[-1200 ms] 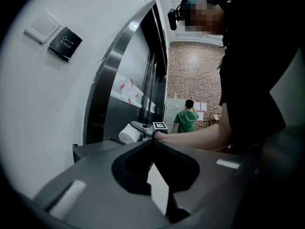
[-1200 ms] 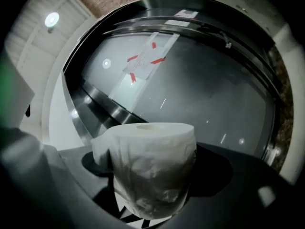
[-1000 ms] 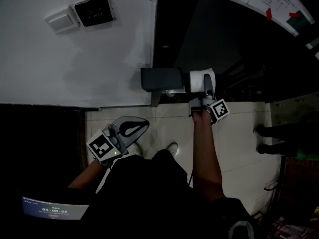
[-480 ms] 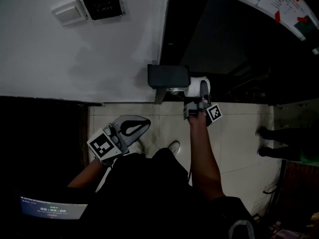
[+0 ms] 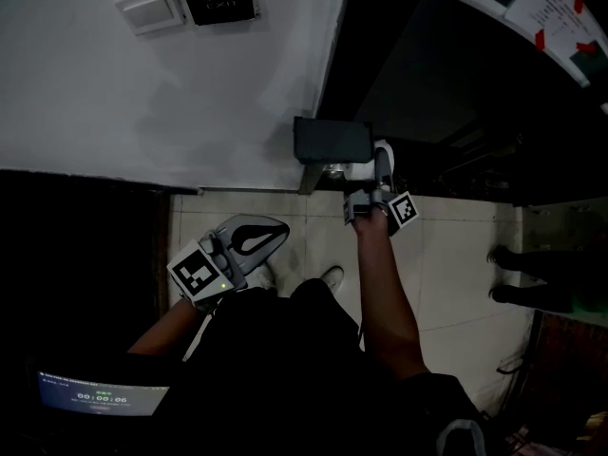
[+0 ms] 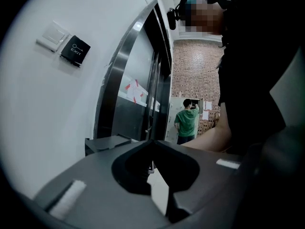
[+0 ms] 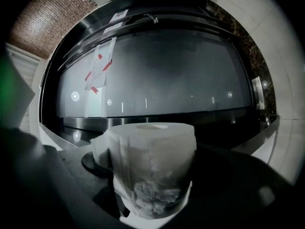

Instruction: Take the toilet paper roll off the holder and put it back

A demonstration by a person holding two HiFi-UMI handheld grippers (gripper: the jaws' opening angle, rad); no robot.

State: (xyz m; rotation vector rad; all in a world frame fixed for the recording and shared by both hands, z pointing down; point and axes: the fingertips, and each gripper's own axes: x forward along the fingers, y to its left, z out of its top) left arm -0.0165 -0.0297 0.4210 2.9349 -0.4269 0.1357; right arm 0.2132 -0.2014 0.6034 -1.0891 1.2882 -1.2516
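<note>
The right gripper was clamped on the toilet paper roll, right against the dark holder just above centre frame, while the left gripper hung lower left, jaws together, empty.

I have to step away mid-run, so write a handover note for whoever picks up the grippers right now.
Left gripper: shut, empty, held low near the body, away from the job.
Right gripper: clamped on the toilet paper roll, right at the right end of the dark holder.
Done: roll is gripped.
Unclear: whether it sits on the holder's spindle.
Left: seat the roll on the holder if needed, then open the jaws and back off.
</note>
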